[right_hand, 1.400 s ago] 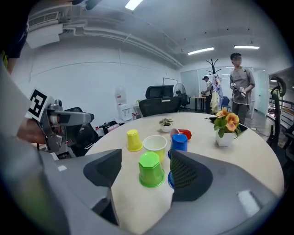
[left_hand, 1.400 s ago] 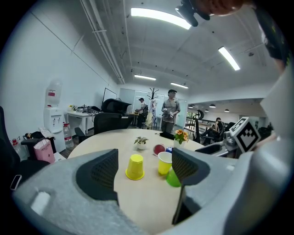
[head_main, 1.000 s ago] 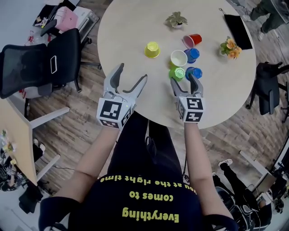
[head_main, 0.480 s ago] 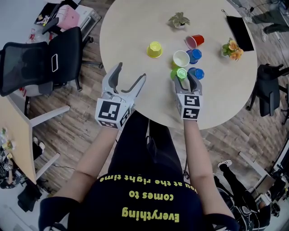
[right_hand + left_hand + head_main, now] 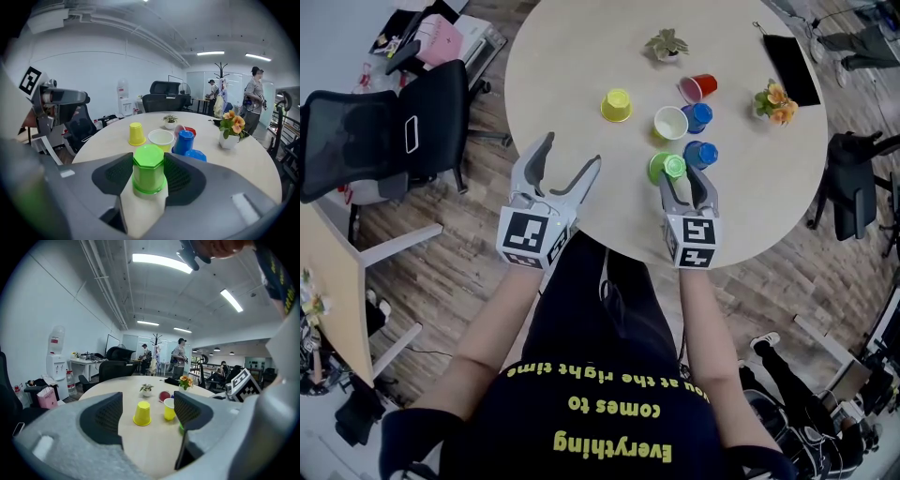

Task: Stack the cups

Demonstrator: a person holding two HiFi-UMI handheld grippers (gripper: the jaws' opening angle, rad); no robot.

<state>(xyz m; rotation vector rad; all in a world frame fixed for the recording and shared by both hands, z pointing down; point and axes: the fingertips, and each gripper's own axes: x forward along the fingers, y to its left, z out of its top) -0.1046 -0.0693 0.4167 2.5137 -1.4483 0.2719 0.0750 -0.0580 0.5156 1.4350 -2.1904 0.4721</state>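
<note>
An upside-down green cup [image 5: 149, 174] stands on the round table [image 5: 572, 56] between the fingers of my right gripper [image 5: 685, 177]. The jaws are closing and both pads touch its sides. In the head view the green cup [image 5: 675, 167] is just ahead of that gripper, near the table's front edge. Beyond it are an upright pale yellow cup [image 5: 671, 122], two blue cups [image 5: 697, 116] [image 5: 701, 153], a red cup [image 5: 697, 86] on its side and an upside-down yellow cup [image 5: 616, 104]. My left gripper [image 5: 567, 164] hovers open and empty over the near left edge.
A small potted plant [image 5: 666, 43] stands at the far side, and a vase of orange flowers [image 5: 772, 101] at the right beside a flat black item [image 5: 791, 64]. A black office chair [image 5: 384, 131] stands to the left of the table. People stand far off in the room.
The right gripper's jaws have narrowed onto the green cup, and gripper and cup have shifted slightly toward the near edge. The left gripper has stayed put.
</note>
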